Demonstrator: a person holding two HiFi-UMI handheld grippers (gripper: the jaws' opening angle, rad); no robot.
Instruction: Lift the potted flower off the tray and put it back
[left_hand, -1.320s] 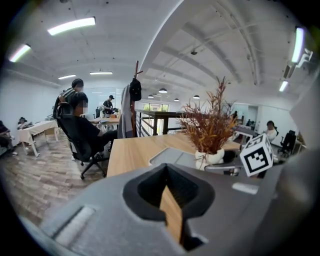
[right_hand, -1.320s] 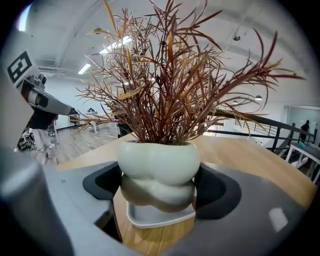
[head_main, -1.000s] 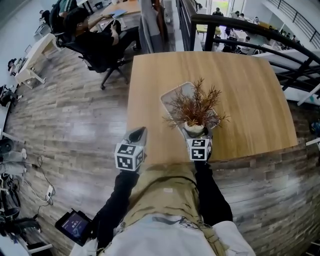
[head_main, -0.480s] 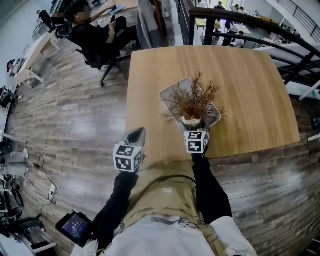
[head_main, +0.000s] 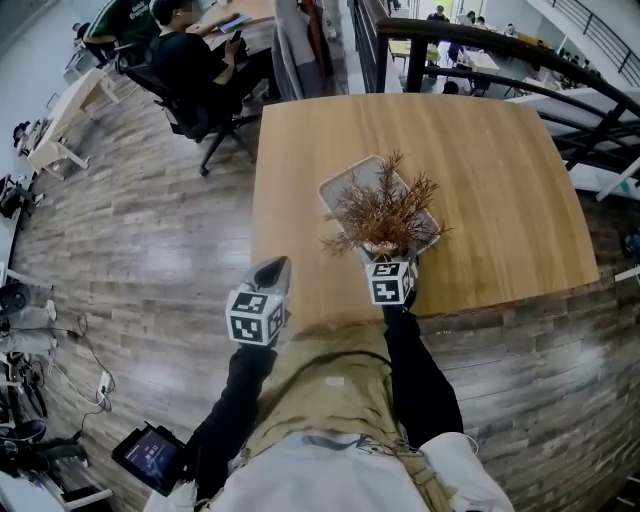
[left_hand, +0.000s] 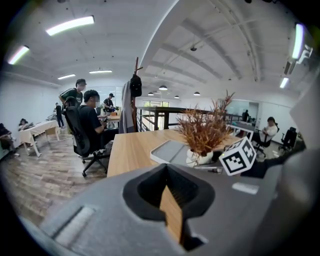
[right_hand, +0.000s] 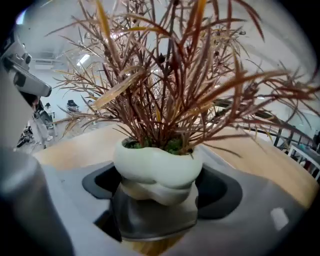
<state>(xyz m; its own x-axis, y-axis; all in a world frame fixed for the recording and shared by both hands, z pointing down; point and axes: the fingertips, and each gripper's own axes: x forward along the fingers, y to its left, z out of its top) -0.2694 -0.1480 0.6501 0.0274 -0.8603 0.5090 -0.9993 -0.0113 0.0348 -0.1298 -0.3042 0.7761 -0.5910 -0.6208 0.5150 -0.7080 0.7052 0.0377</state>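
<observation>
The potted flower (head_main: 383, 212) has dry reddish-brown foliage in a small white pot (right_hand: 157, 167). My right gripper (head_main: 390, 262) is shut on that pot, whose rim bulges above the jaws in the right gripper view. The pot stands at the near end of the grey tray (head_main: 345, 185), which lies on the wooden table (head_main: 480, 170). Whether the pot touches the tray I cannot tell. My left gripper (head_main: 272, 272) hangs at the table's near-left edge, shut and empty. From the left gripper view the flower (left_hand: 205, 131) and tray (left_hand: 167, 151) lie ahead to the right.
A person sits in a black office chair (head_main: 195, 70) beyond the table's far-left corner. A dark railing (head_main: 470, 60) runs behind the table. Wood floor surrounds the table, with cables and a small screen (head_main: 150, 452) at the lower left.
My right gripper and the flower have shifted a little farther from me, over the tray's near end. The left gripper has stayed put.
</observation>
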